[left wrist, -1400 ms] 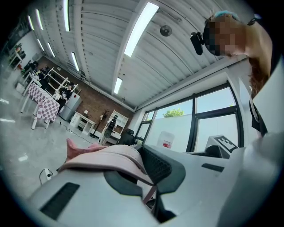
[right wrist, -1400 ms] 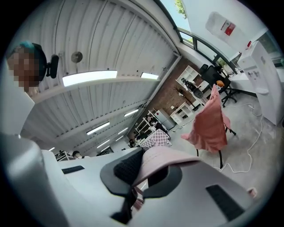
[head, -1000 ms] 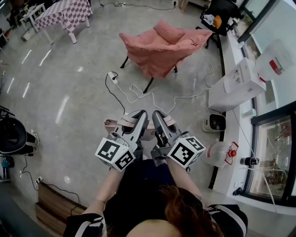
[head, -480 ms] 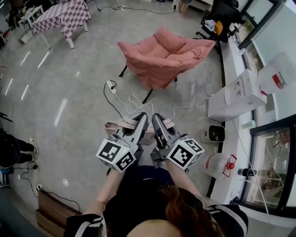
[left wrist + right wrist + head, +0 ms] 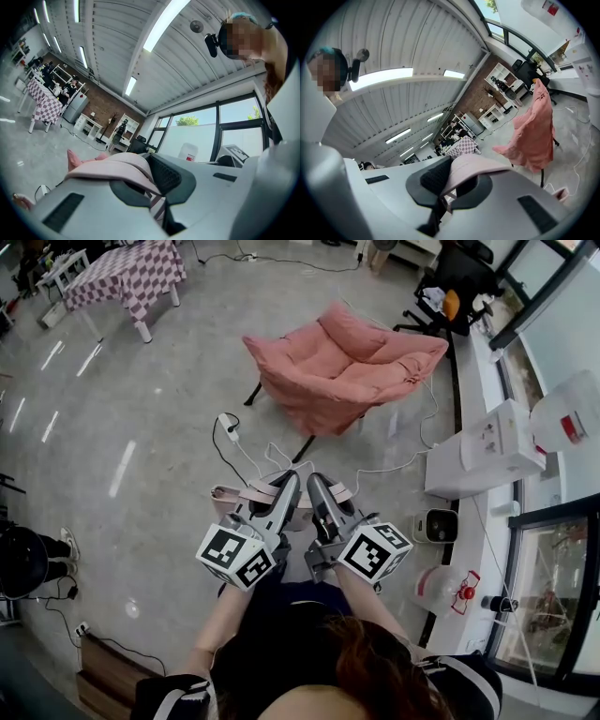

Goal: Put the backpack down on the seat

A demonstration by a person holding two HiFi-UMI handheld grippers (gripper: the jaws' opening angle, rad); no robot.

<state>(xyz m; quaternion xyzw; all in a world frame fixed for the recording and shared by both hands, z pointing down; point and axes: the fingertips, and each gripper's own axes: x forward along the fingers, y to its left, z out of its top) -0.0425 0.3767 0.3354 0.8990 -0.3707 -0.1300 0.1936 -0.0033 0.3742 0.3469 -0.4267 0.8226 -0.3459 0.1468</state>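
Note:
A pale pink backpack (image 5: 228, 494) hangs under my two grippers by its shoulder straps, mostly hidden beneath them. My left gripper (image 5: 289, 480) is shut on one pink strap (image 5: 117, 166), which lies folded over its jaws. Just to the right, my right gripper (image 5: 317, 482) is shut on the other strap (image 5: 480, 168). The seat is a pink cushioned armchair (image 5: 342, 367) standing on the floor ahead of the grippers. It also shows in the right gripper view as the armchair (image 5: 534, 129) on its side.
A white power strip (image 5: 228, 420) with looping white cables lies on the floor between me and the chair. White boxes (image 5: 478, 442), a small heater (image 5: 433, 524) and a water jug (image 5: 448, 582) line the right wall. A checkered table (image 5: 127, 268) stands far left.
The armchair has drifted slightly right and lower in the head view as the person moves toward it. Both grippers keep their hold on the straps, side by side.

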